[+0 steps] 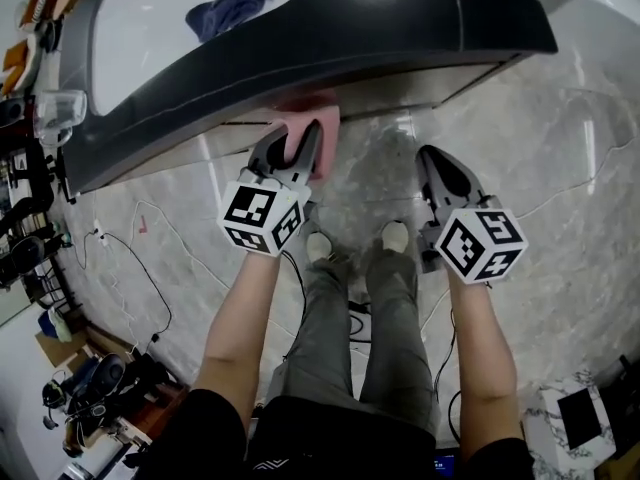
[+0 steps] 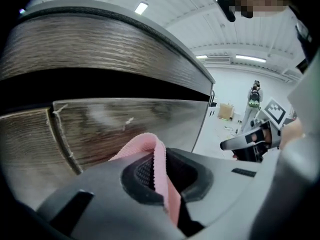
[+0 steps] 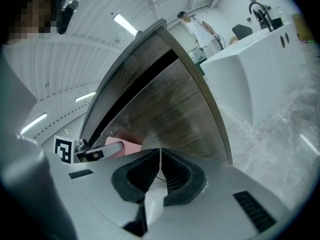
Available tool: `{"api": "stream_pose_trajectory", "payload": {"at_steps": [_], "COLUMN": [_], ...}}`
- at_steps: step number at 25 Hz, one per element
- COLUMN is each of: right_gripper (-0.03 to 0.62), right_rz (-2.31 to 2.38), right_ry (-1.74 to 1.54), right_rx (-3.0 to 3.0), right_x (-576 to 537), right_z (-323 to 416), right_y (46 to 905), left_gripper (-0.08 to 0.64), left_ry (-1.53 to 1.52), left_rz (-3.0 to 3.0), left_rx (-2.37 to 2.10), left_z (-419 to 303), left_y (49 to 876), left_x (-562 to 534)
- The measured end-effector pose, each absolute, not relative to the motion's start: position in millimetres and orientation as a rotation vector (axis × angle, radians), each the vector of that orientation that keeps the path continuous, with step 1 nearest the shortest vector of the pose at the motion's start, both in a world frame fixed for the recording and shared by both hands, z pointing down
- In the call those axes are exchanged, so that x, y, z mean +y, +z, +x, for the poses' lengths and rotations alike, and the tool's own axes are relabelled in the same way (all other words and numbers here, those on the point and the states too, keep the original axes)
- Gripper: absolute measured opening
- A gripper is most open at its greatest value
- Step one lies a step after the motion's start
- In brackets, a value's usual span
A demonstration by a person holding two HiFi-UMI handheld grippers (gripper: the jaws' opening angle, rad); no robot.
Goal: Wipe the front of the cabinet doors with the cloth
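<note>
Here, nearest the camera in the head view, both forearms reach down over the grey trouser legs and the pale shoes on the marble floor. The right tongs hang to the right of the left pair, short of the cabinet. Their own view shows the right tongs with pads pressed together and nothing between them.

The left tongs are clamped on the cloth. In the left gripper view the cloth is pale pink with a fine ribbed weave and a small toothed edge. It is folded into a narrow band that runs up between the pads of the left tongs and loops over just past their tips. That loop seems to rest on the brown wood-grain cabinet door straight ahead of the tongs.

From the right tongs, the pink patch sits low on the door, to their left.

Above both tongs juts the dark table, with a blue rag on its far side.
</note>
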State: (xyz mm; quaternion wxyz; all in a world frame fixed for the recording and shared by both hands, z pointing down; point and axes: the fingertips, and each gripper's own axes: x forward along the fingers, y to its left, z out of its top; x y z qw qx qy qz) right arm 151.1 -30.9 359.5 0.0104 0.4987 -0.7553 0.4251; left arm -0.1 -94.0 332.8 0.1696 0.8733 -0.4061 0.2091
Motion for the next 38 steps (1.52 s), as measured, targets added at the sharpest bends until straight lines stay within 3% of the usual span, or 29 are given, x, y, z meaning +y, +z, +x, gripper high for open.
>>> {"api": "stream_pose_trajectory", "payload": {"at_steps": [29, 38], "right_gripper": [0.038, 0.038], "right_rz": [1.963, 1.965], "right_ry": [1.375, 1.383], "right_rx": [-2.147, -2.149], "right_x": [36.0, 34.6], "right_z": [279.4, 274.3], "right_y": [374.0, 376.5], "left_gripper": [0.009, 0.008], "left_ry": [0.412, 0.404], "left_rz": [2.720, 2.698], "left_rx": [-0.698, -0.749], "left_z": [231.1, 202.2], "left_y": [330.9, 335.4], "left_x": [-96.2, -70.9]}}
